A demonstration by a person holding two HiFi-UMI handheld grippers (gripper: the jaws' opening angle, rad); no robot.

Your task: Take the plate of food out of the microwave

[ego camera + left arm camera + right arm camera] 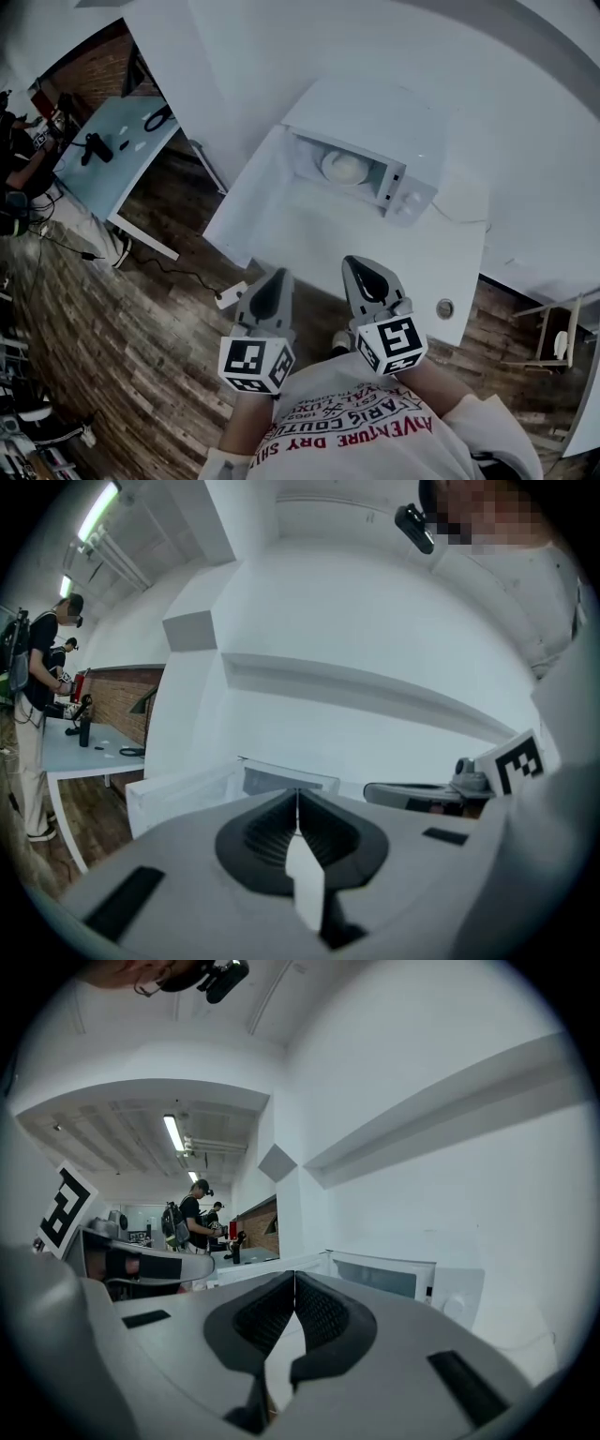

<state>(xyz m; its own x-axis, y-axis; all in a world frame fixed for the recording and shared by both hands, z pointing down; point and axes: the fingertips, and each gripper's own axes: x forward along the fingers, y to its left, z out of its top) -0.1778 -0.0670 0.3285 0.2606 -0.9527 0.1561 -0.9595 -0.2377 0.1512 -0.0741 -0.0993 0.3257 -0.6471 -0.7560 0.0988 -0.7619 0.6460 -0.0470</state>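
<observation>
Tabletop (309, 246) bears open microwave (380, 117), plate (344, 167) seen only in head view; left hand-held gripper (279, 274) and right hand-held gripper (352, 262) closed, empty.

pale blue table (108, 183) upper left, black items on it; white power strip (230, 297) on wood floor (141, 375).

White walls (262, 47) rise behind the white surface (309, 239). Dark wood-plank floor (141, 347) spreads left of the surface; farther left of it stand a pale-blue table (127, 141) and a brick wall (89, 61).
</observation>
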